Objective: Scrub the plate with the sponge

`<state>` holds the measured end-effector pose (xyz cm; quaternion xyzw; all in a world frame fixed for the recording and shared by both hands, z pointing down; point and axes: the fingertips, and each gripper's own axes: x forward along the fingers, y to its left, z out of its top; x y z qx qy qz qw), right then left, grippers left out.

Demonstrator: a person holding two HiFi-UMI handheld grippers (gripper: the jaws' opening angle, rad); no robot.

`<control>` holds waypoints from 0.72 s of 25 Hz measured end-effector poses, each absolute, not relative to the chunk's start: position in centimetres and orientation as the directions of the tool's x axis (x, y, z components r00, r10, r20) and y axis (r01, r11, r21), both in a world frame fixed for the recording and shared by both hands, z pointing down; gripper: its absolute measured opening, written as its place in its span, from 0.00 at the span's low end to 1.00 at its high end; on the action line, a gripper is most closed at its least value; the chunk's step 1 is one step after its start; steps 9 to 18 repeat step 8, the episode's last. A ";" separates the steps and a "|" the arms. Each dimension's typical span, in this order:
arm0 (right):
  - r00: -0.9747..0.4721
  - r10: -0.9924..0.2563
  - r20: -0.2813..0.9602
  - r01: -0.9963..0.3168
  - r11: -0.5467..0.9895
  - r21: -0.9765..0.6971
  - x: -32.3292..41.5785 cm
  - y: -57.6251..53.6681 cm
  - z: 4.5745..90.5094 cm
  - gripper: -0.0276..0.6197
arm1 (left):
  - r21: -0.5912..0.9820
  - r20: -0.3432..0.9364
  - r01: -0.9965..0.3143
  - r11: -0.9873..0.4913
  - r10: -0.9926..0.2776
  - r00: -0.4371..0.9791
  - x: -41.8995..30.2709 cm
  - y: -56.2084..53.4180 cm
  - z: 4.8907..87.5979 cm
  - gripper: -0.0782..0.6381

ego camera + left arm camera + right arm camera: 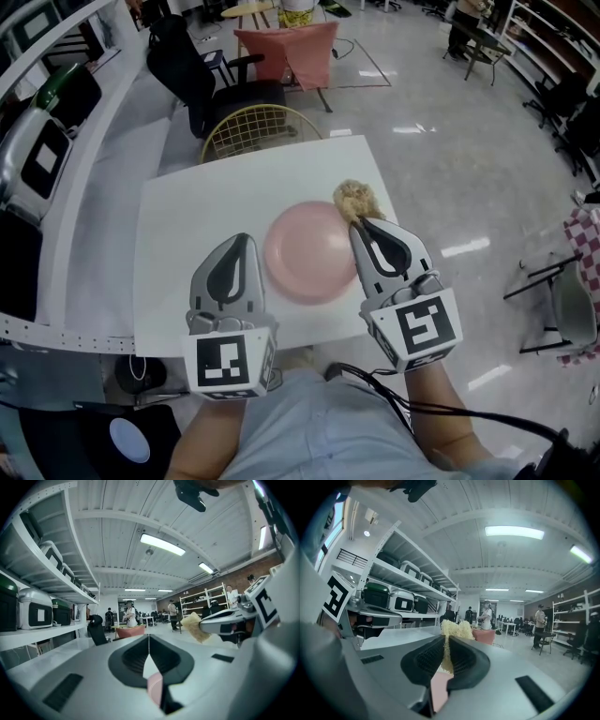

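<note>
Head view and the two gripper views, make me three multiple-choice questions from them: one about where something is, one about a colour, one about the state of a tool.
1. Where is the sponge?
A. Between the jaws of the right tool
B. Lying loose, held by nothing
C. Out of sight in every view

2. What colour is the plate?
A. Blue
B. Pink
C. Green

3. What state is the left tool in?
A. Jaws wide apart
B. Jaws shut on a cloth
C. Jaws together with nothing between them

Answers:
1. A, since the right gripper view shows the yellowish sponge pinched between its jaws.
2. B, since the head view shows a pink disc on the white table.
3. C, since the left gripper view shows its jaw tips meeting with nothing held.
</note>
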<state>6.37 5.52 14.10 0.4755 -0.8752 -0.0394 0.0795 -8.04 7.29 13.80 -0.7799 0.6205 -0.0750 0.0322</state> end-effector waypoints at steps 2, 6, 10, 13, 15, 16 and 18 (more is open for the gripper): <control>-0.526 -0.844 0.105 -0.832 0.536 0.142 6.5 5.4 14.1 0.09 | -0.142 0.082 -0.963 -0.231 -0.972 0.221 -8.0 7.2 13.9 0.13; -0.539 -0.836 0.103 -0.823 0.549 0.146 6.4 5.3 14.3 0.09 | -0.143 0.090 -0.961 -0.235 -0.970 0.224 -7.9 6.9 14.2 0.13; -0.550 -0.829 0.101 -0.815 0.559 0.149 6.2 5.2 14.5 0.09 | -0.144 0.092 -0.960 -0.241 -0.969 0.230 -7.7 6.8 14.4 0.13; -0.550 -0.829 0.101 -0.815 0.559 0.149 6.2 5.2 14.5 0.09 | -0.144 0.092 -0.960 -0.241 -0.969 0.230 -7.7 6.8 14.4 0.13; -0.550 -0.829 0.101 -0.815 0.559 0.149 6.2 5.2 14.5 0.09 | -0.144 0.092 -0.960 -0.241 -0.969 0.230 -7.7 6.8 14.4 0.13; -0.550 -0.829 0.101 -0.815 0.559 0.149 6.2 5.2 14.5 0.09 | -0.144 0.092 -0.960 -0.241 -0.969 0.230 -7.7 6.8 14.4 0.13; -0.550 -0.829 0.101 -0.815 0.559 0.149 6.2 5.2 14.5 0.09 | -0.144 0.092 -0.960 -0.241 -0.969 0.230 -7.7 6.8 14.4 0.13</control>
